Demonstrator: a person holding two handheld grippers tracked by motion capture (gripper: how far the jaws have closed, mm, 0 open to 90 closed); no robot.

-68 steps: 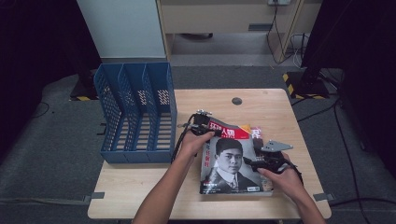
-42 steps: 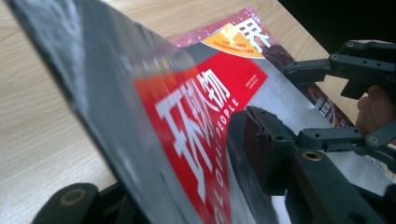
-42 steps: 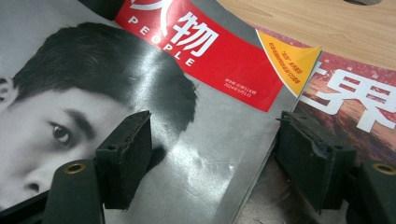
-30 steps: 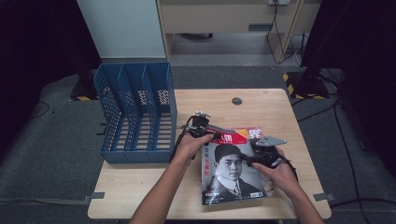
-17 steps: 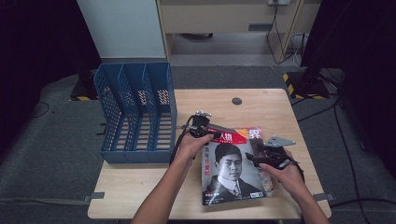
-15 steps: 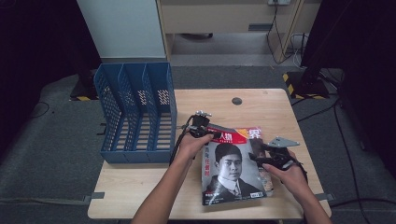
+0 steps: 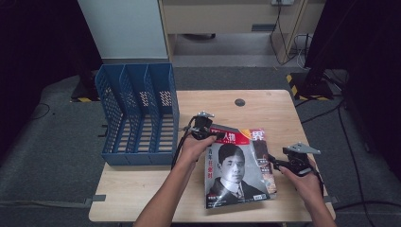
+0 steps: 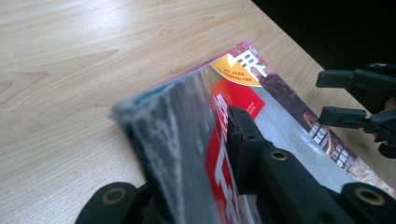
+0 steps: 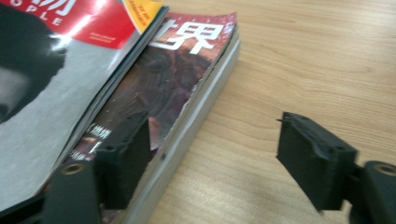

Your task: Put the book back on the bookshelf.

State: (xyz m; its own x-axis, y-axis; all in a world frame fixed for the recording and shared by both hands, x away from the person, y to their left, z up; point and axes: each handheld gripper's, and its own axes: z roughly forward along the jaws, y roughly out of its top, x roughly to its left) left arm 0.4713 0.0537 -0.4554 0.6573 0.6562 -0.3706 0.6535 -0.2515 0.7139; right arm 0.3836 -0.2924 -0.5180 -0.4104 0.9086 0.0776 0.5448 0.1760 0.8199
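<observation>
A top magazine (image 7: pixel 234 170) with a man's portrait and red title band lies on a second magazine (image 7: pixel 262 142) on the wooden table (image 7: pixel 142 194). My left gripper (image 7: pixel 220 135) is shut on the top magazine's far left corner, which is raised; its jaws have just been closing on the top magazine (image 8: pixel 187 107). My right gripper (image 7: pixel 272 163) stands open at the stack's right edge, its jaws having just opened further. In the right gripper view, that gripper (image 9: pixel 217 140) has one jaw over the lower magazine (image 9: pixel 163 79) and one over bare wood, pressing on nothing.
A blue three-slot file rack (image 7: pixel 137 109) stands at the table's left side, close to my left hand. A small dark round cap (image 7: pixel 239 102) sits in the table's far middle. Bare wood lies right of the stack up to the table edge.
My right gripper has slid rightward off the cover to the stack's right edge and widened. The left gripper has stayed at the top magazine's corner.
</observation>
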